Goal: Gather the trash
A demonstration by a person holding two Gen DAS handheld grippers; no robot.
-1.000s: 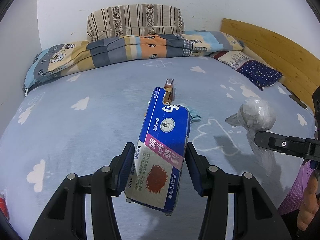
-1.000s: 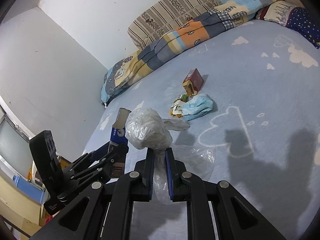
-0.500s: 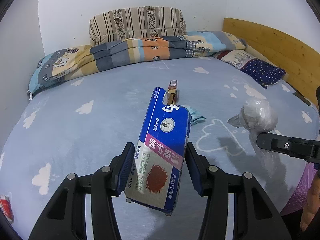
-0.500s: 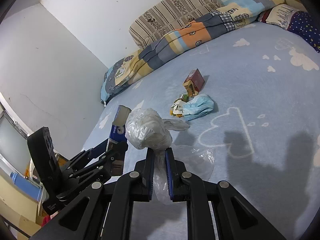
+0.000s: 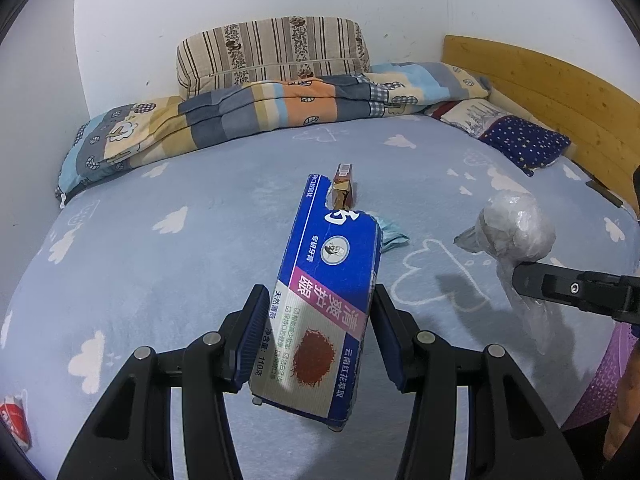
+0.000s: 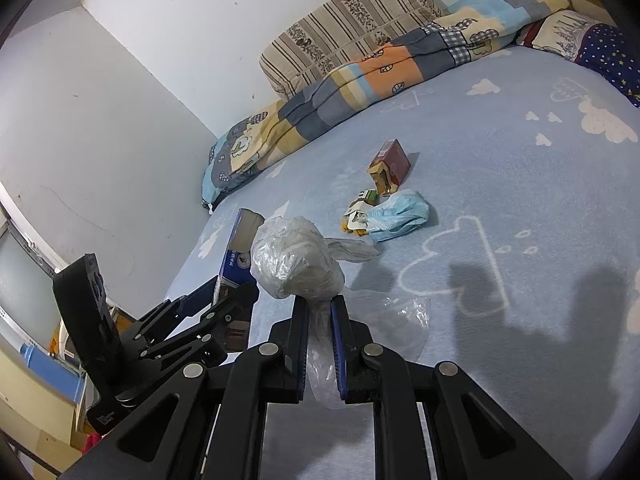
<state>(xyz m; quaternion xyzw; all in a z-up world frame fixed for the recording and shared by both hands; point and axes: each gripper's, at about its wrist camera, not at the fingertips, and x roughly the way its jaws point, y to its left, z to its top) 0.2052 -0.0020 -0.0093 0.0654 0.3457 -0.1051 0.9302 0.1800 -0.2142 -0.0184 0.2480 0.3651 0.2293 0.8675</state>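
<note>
L gripper (image 5: 318,320) clamps toothpaste box (image 5: 328,300) — R gripper (image 6: 320,312) pinches plastic bag (image 6: 296,264)

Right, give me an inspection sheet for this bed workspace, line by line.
Surface: blue cloud-print bedsheet, trash lying mid-bed.
Job's things: toothpaste box and knotted plastic bag held up; red carton, blue face mask and paper scraps lie together on the sheet.
Clutter: red-white packet at the bed's near-left edge.
Grippers: left gripper shut on the box; right gripper shut on the bag's neck.
Cables: nothing seen.
Surroundings: striped pillow, folded quilt, wooden headboard, white walls.
</note>
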